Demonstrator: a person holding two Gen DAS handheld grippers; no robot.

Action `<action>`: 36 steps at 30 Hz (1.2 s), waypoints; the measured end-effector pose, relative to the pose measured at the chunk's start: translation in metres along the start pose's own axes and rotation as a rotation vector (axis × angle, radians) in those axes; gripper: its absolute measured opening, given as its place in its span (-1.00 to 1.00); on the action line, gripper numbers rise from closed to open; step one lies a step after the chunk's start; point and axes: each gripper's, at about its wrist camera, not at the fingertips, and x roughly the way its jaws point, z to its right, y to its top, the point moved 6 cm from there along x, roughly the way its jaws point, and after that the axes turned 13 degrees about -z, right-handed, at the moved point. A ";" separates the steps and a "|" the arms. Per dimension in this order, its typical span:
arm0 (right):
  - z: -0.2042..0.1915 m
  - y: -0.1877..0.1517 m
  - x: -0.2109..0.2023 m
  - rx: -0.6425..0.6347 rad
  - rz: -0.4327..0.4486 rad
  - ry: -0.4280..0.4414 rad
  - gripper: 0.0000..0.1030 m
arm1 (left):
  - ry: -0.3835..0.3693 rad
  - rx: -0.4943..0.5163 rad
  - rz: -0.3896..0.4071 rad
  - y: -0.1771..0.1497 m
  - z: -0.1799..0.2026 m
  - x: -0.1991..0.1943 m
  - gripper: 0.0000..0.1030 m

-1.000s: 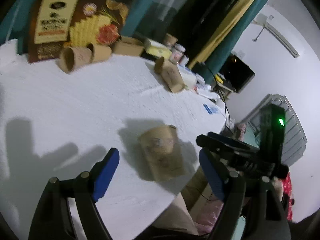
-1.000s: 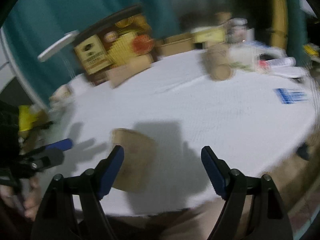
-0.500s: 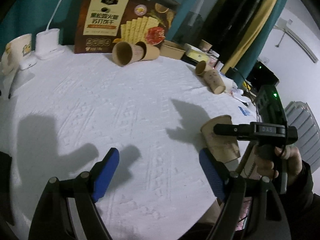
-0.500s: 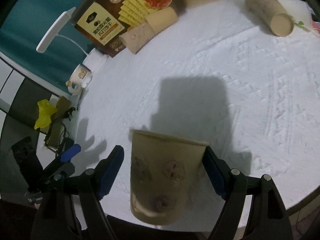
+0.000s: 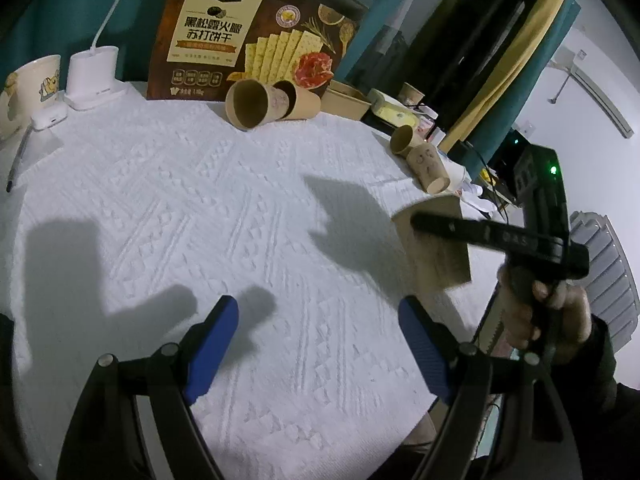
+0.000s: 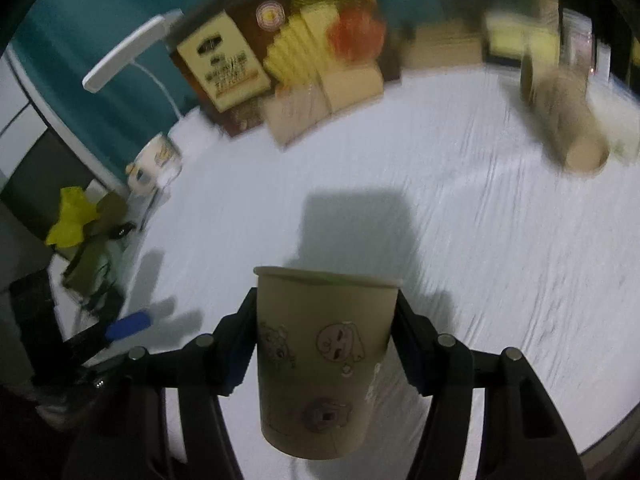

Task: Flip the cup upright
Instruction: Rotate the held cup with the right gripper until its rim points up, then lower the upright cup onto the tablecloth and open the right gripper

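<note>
A brown paper cup (image 6: 324,360) with small cartoon faces sits between my right gripper's (image 6: 324,344) blue pads, which press on both its sides. Its rim points away from me and its base toward the camera. In the left wrist view the same cup (image 5: 436,248) hangs tilted above the white tablecloth near the table's right edge, partly hidden by the black right gripper (image 5: 496,240). My left gripper (image 5: 320,336) is open and empty above the near part of the table.
Two cups (image 5: 248,104) lie on their sides in front of a cracker box (image 5: 256,36) at the back. Another cup (image 5: 428,164) lies at the back right among boxes and jars. A mug (image 5: 32,84) and a white lamp base (image 5: 92,76) stand at the back left.
My right gripper has closed on the cup and lifted it off the cloth. My left gripper stayed open and swung to face the table's middle.
</note>
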 end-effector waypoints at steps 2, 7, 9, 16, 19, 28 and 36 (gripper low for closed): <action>0.003 0.005 0.001 -0.015 0.070 -0.083 0.14 | 0.011 -0.004 0.004 0.001 -0.001 -0.001 0.60; 0.008 0.003 0.003 -0.042 0.205 -0.199 0.15 | 0.035 -0.019 0.008 0.002 -0.006 -0.001 0.60; 0.009 -0.002 0.001 -0.032 0.252 -0.210 0.15 | 0.038 -0.023 0.005 0.003 -0.007 0.000 0.60; 0.005 -0.025 -0.013 -0.043 0.296 -0.261 0.15 | 0.030 -0.006 -0.005 0.002 0.001 0.005 0.60; 0.002 -0.036 -0.018 -0.051 0.308 -0.271 0.15 | 0.031 0.003 -0.014 -0.001 0.006 0.007 0.60; -0.008 -0.068 -0.032 -0.106 0.375 -0.325 0.15 | 0.036 0.027 -0.019 -0.009 0.018 0.006 0.60; -0.010 -0.093 -0.044 -0.111 0.450 -0.378 0.16 | 0.052 0.047 -0.012 -0.016 0.028 0.001 0.60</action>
